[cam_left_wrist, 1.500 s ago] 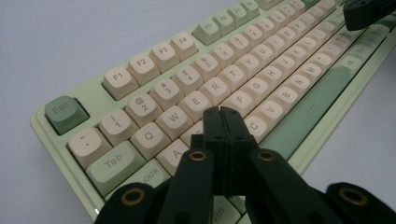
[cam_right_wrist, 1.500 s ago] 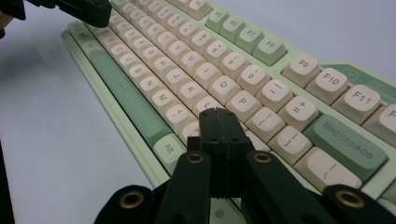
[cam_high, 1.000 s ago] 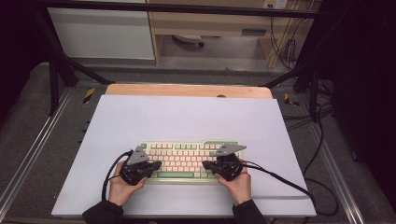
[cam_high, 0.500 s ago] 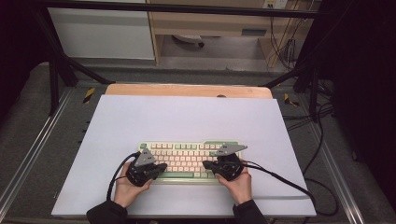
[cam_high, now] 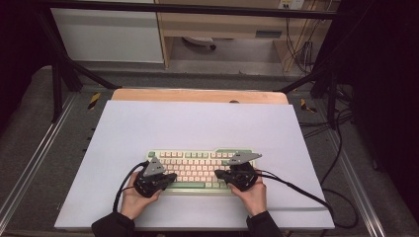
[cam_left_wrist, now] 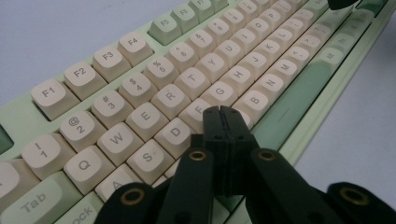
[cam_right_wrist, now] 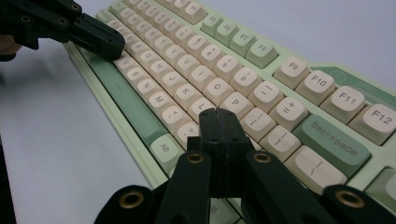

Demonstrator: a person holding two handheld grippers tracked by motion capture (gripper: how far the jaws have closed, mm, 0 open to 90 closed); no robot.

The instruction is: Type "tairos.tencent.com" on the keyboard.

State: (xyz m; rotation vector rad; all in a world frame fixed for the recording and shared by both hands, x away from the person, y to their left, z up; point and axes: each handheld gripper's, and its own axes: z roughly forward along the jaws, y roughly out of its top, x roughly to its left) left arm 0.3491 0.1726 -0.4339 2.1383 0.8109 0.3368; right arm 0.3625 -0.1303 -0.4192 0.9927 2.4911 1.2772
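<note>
A pale green keyboard [cam_high: 197, 160] with cream keys lies on the white mat, near its front edge. My left gripper [cam_high: 172, 177] is shut with nothing in it. In the left gripper view its tips [cam_left_wrist: 224, 112] rest over the keys [cam_left_wrist: 140, 88] just right of D and F. My right gripper [cam_high: 218, 174] is also shut and holds nothing. In the right gripper view its tips [cam_right_wrist: 218, 113] sit over the keys below P, on the keyboard's [cam_right_wrist: 205, 74] right half. The left gripper [cam_right_wrist: 105, 44] shows there at the far end, touching the bottom letter row.
The white mat [cam_high: 197, 123] covers a wooden table [cam_high: 197, 95], with bare mat behind and beside the keyboard. A black cable [cam_high: 296, 190] trails right from the right gripper, and another loops left of the left hand [cam_high: 133, 200]. Metal frame rails run along both table sides.
My left gripper has shifted slightly rightward and a little nearer along the keyboard's left half. The right gripper has stayed where it was.
</note>
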